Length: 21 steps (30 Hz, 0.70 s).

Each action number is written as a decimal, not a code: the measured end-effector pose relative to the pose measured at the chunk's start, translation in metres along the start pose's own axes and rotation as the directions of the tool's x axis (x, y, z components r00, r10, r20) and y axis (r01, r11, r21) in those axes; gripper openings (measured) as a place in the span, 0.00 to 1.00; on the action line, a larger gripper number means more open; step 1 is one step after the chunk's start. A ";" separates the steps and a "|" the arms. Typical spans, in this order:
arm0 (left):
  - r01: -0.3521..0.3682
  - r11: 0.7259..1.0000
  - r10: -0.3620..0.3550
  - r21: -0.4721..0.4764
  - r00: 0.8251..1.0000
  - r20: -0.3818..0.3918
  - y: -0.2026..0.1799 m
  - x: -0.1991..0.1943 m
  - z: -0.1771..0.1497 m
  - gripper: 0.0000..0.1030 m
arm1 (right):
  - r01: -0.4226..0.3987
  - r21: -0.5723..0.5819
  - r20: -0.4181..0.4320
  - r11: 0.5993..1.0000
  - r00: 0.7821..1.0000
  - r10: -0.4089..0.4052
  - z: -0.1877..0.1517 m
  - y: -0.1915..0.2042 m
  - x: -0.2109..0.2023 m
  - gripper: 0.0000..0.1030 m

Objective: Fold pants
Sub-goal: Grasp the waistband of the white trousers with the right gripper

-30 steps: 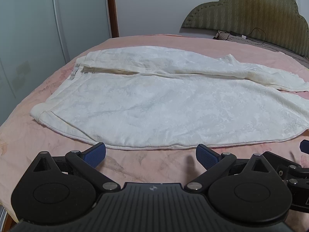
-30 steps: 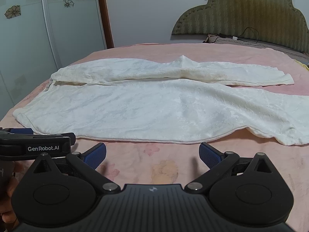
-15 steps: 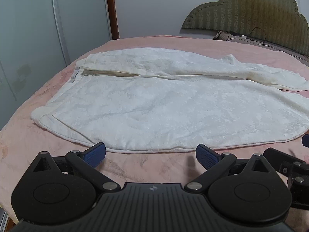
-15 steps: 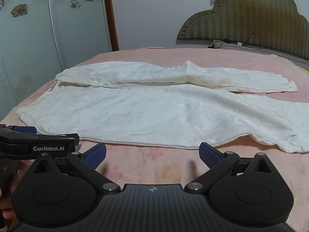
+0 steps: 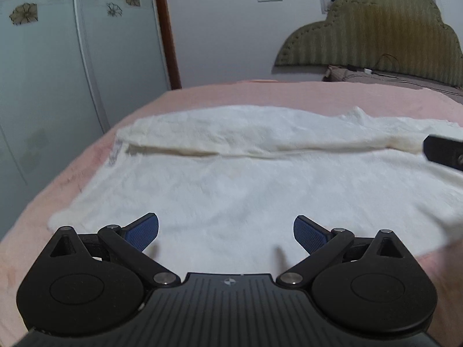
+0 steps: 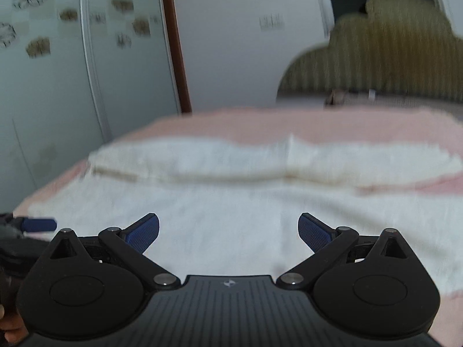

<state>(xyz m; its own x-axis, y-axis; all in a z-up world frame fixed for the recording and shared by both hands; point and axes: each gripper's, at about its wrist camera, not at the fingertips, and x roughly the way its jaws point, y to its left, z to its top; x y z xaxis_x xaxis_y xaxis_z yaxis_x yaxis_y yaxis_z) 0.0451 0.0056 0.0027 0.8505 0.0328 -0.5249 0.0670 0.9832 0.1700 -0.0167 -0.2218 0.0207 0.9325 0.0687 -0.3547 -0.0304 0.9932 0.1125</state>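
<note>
White pants (image 5: 246,190) lie flat across the pink bed (image 5: 237,92), legs running toward the headboard (image 5: 370,37) side, far leg bunched along the middle seam, waistband at the end away from the headboard. Step in hand looks like reaching for the near edge of the pants. To do it well, both grippers likely need to pinch only the near hem layer, well apart along that edge, then lift evenly so the cloth folds over the far leg without dragging. Left gripper (image 5: 225,231) has jaws spread wide, holding nothing, over the near part of the pants; contact cannot be told. Right gripper (image 6: 228,230) is likewise wide apart, empty, over the pants nearer the headboard; view blurred.
</note>
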 end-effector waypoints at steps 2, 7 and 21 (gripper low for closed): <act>-0.026 1.000 0.026 -0.012 1.000 -0.003 0.005 0.018 0.008 0.99 | -0.016 -0.109 -0.025 0.994 1.000 0.013 0.010 0.002 0.024 1.00; -0.074 0.995 0.071 -0.061 0.996 -0.048 0.023 0.058 0.012 0.99 | -0.159 -0.168 -0.166 0.973 0.977 0.131 0.033 0.001 0.097 1.00; -0.042 0.994 0.031 -0.106 0.995 -0.097 0.032 0.083 -0.004 1.00 | -0.258 -0.012 -0.317 0.966 0.917 0.241 0.108 0.011 0.342 1.00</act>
<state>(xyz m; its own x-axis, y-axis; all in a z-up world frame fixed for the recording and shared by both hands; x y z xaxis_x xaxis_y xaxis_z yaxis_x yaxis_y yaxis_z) 0.1156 0.0402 -0.0389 0.7974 0.0809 -0.5980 -0.0239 0.9944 0.1026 0.3406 -0.1979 0.0007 0.7340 0.3325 -0.5922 -0.2743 0.9428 0.1894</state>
